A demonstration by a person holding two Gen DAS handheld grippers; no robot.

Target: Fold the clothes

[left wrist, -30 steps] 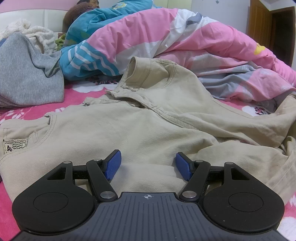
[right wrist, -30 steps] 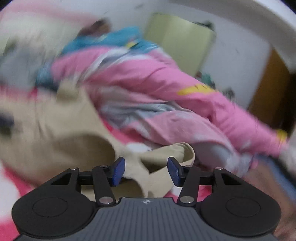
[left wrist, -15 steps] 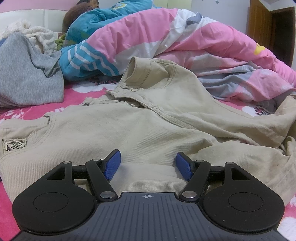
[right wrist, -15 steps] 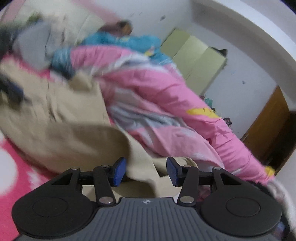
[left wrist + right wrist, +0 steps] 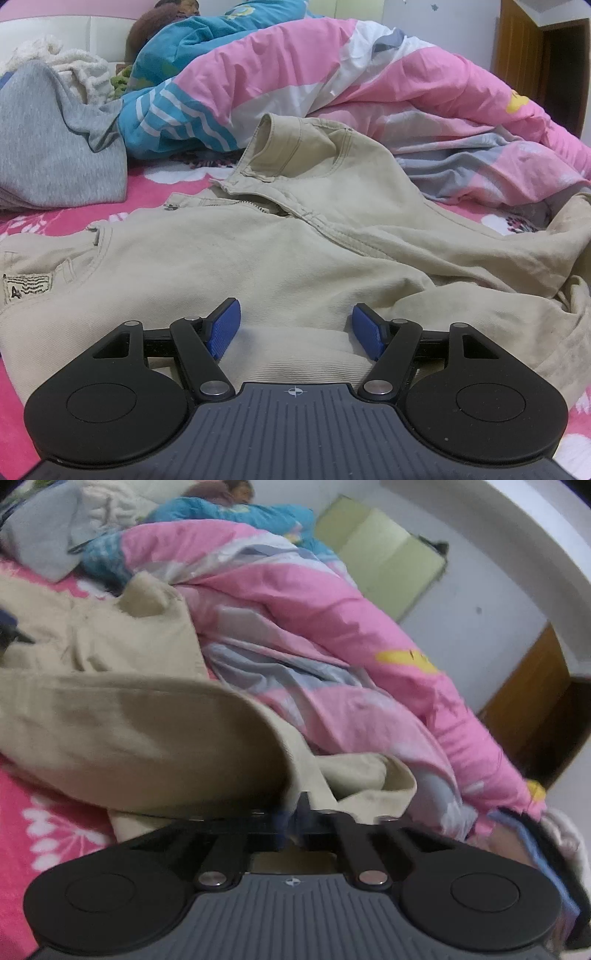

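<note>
- Two grippers: right gripper [image 5: 293, 814] just closed, pinching beige jacket [image 5: 258, 258] sleeve; left gripper [image 5: 294, 328] open, empty
- Advice: lift sleeve slowly inward; keep fabric flat

We see a beige jacket [image 5: 280, 258] of matt, finely ribbed woven cloth, with stitched seams and a small sewn fabric label [image 5: 27, 287]. Behind it lies a pink quilt [image 5: 388, 92] of smooth, creased cotton-like cloth. A grey garment [image 5: 48, 155] looks like soft matt knit, and a cream blanket [image 5: 79, 72] looks fluffy. We see the left gripper [image 5: 295, 330] in matt black plastic with shiny metal pins and rough blue pads [image 5: 223, 328]. A door [image 5: 532, 716] looks like glossy brown wood.
</note>
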